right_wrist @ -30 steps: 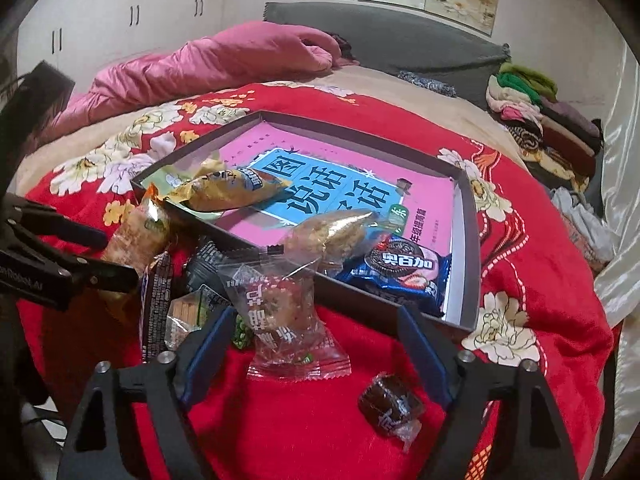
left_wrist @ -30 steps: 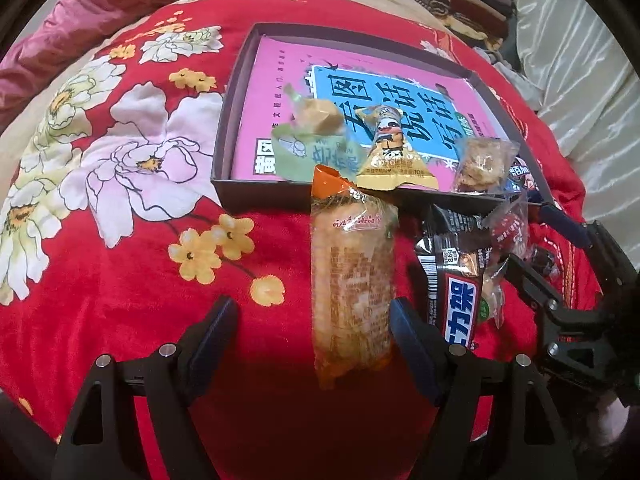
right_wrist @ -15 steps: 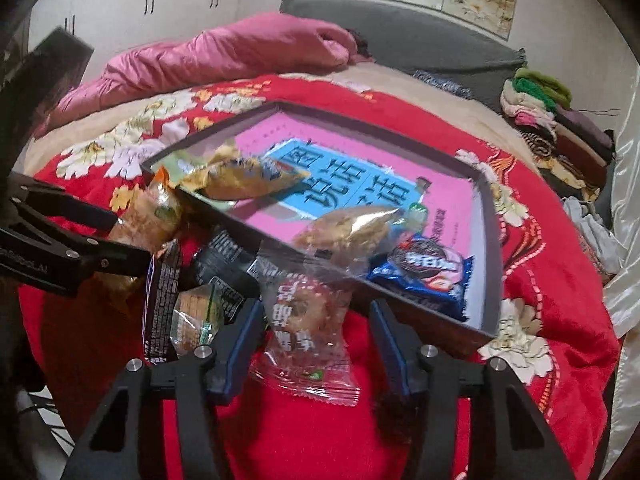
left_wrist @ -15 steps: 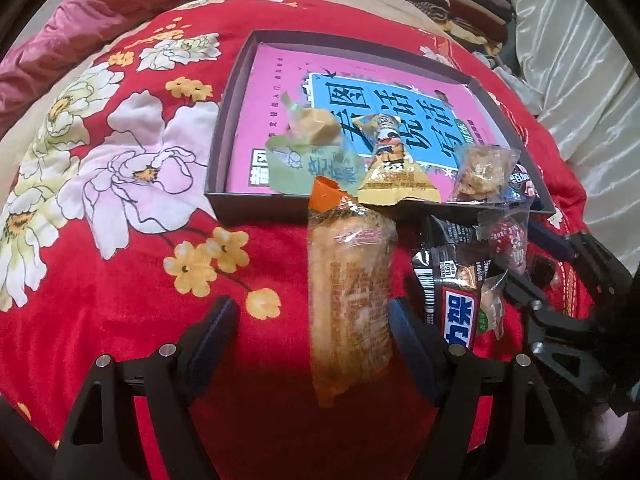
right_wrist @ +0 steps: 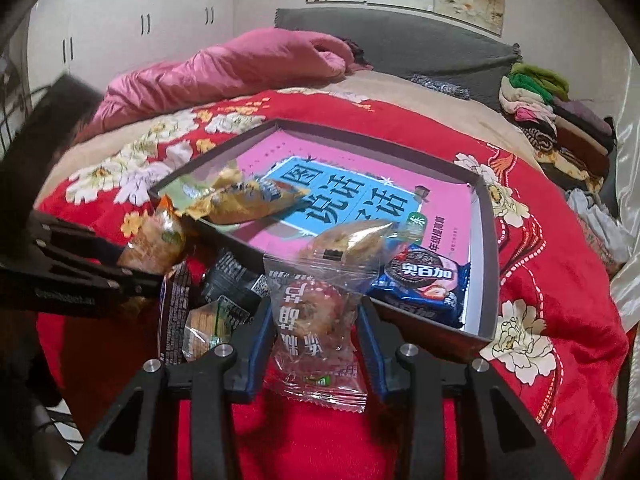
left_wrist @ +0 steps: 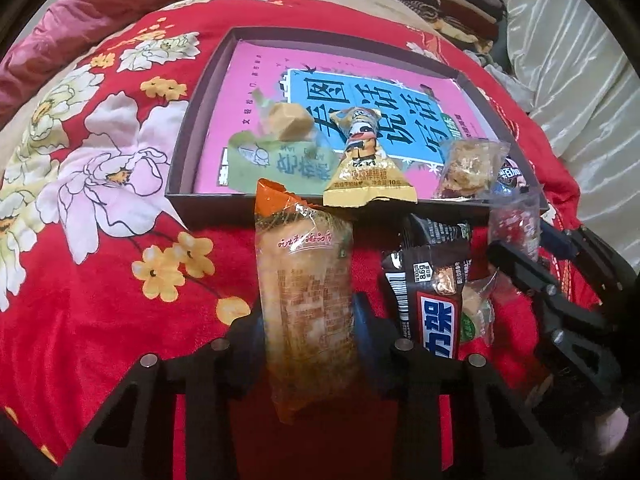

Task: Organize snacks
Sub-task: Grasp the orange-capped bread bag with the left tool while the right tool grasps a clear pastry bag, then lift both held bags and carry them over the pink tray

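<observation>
Gripping the orange-topped pastry pack (left_wrist: 306, 304) in our left gripper (left_wrist: 308, 322) and the clear cake packet (right_wrist: 316, 320) in our right gripper (right_wrist: 314, 318), fingers closed on each, we see five snacks already in the tray (left_wrist: 192, 136), others left on the bed (left_wrist: 80, 280).

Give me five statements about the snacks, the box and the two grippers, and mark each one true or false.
1. The left gripper is closed on the long orange-topped snack pack. True.
2. The right gripper holds the blue cookie packet. False: its fingers grip the clear-wrapped pastry; the blue cookie packet lies in the box.
3. The dark shallow box holds a pink and blue book. True.
4. The black chocolate bar lies inside the box. False: it lies on the red floral blanket, in front of the box.
5. The yellow triangular packet sits at the box's far edge. False: it rests on the near wall.
</observation>
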The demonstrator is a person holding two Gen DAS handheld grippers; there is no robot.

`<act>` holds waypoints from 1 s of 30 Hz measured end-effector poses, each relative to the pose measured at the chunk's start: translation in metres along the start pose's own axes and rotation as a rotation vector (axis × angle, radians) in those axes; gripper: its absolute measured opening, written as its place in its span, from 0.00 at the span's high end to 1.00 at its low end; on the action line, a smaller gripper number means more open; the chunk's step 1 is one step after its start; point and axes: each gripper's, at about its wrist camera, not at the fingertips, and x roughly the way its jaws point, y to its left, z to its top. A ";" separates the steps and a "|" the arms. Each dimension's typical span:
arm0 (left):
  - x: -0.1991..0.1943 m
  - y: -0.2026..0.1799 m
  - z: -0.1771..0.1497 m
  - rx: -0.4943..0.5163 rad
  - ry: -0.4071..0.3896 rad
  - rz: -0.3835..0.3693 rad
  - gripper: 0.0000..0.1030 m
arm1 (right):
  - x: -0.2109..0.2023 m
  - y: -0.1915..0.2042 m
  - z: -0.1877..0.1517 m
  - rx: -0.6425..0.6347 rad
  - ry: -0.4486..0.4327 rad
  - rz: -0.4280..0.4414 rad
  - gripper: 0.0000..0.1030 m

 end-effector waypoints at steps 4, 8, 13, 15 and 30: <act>-0.003 0.001 0.000 -0.004 -0.003 -0.017 0.67 | -0.006 -0.005 0.002 0.037 -0.025 0.030 0.60; -0.011 0.006 -0.001 -0.015 -0.015 -0.029 0.68 | -0.010 -0.004 0.002 0.042 -0.033 0.045 0.61; -0.030 0.014 0.003 -0.027 -0.054 -0.033 0.68 | -0.017 -0.006 0.005 0.063 -0.069 0.072 0.61; -0.037 0.017 0.007 -0.035 -0.072 -0.034 0.68 | -0.020 -0.008 0.006 0.072 -0.087 0.074 0.61; -0.069 0.027 0.027 -0.068 -0.164 -0.035 0.68 | -0.033 -0.025 0.015 0.144 -0.177 0.098 0.61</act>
